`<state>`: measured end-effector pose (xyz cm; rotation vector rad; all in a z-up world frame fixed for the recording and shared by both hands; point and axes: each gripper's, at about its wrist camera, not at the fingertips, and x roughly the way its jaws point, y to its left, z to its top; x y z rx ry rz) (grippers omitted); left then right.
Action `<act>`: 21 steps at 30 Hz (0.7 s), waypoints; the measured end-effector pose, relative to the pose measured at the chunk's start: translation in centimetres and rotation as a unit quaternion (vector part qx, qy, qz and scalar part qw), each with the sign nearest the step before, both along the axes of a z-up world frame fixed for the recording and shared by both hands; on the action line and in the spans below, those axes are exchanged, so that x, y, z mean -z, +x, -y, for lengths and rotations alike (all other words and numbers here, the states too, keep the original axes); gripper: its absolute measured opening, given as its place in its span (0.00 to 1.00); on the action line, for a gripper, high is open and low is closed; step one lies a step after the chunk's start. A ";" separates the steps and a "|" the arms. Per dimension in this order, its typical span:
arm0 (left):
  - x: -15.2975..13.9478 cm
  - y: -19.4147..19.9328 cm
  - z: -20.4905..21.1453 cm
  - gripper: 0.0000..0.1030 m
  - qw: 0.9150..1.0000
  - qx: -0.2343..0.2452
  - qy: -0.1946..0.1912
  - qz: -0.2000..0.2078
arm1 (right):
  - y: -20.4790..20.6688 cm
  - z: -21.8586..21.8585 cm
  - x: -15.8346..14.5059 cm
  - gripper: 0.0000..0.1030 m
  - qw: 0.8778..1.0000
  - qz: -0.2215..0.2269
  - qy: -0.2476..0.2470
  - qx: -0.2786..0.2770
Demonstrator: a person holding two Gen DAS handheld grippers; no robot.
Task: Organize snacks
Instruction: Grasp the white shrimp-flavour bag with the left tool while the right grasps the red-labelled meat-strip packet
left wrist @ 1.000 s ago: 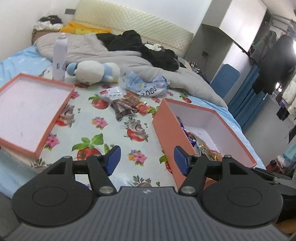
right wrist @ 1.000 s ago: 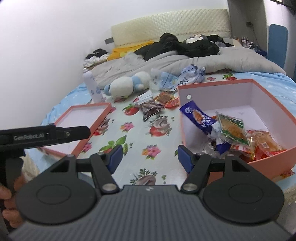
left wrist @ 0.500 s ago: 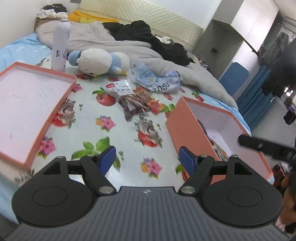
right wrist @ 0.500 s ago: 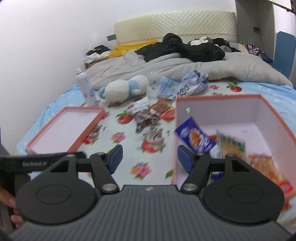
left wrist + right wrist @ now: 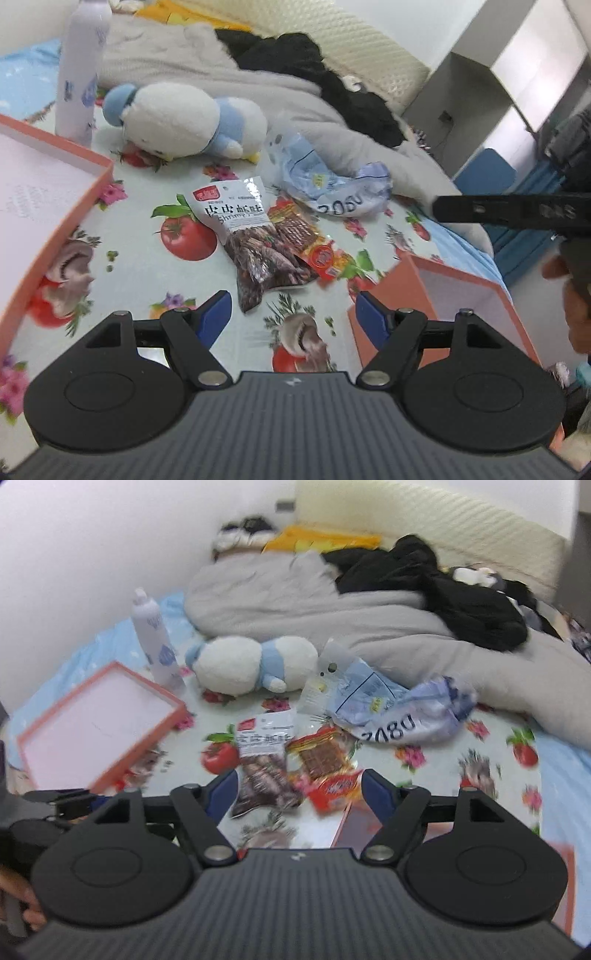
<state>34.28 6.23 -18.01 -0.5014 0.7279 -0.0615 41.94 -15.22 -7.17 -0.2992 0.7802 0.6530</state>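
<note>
Between the tray and the box, on the flowered cloth of the bed, lie the loose snacks: a shrimp snack packet [image 5: 240, 236] with a red packet [image 5: 314, 247] tucked under its right edge. The shrimp snack packet's long axis runs away from the left gripper [image 5: 293, 314], slanting slightly, its near end just ahead of the blue fingertips. Left gripper: wide open, empty, jaws having just spread further. Right gripper [image 5: 299, 790]: likewise open and empty, jaws just widened, both packets directly ahead between its fingers' line. The orange box [image 5: 436, 291] stands to the right of the packets, the shallow orange tray [image 5: 74, 206] to the left. Judgement: either gripper is near enough; the left lines up better with the shrimp snack packet, the right with the red packet.
</note>
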 end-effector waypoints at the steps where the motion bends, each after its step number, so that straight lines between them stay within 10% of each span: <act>1: 0.4 0.9 0.0 0.75 1.000 -0.001 -0.005 0.000 | 1.7 -1.0 0.7 0.73 1.000 -0.017 -0.010 -0.010; 21: 9.0 11.3 0.6 0.74 0.999 -0.042 0.007 -0.030 | 17.4 -10.9 15.6 0.83 0.954 -0.169 -0.215 -0.120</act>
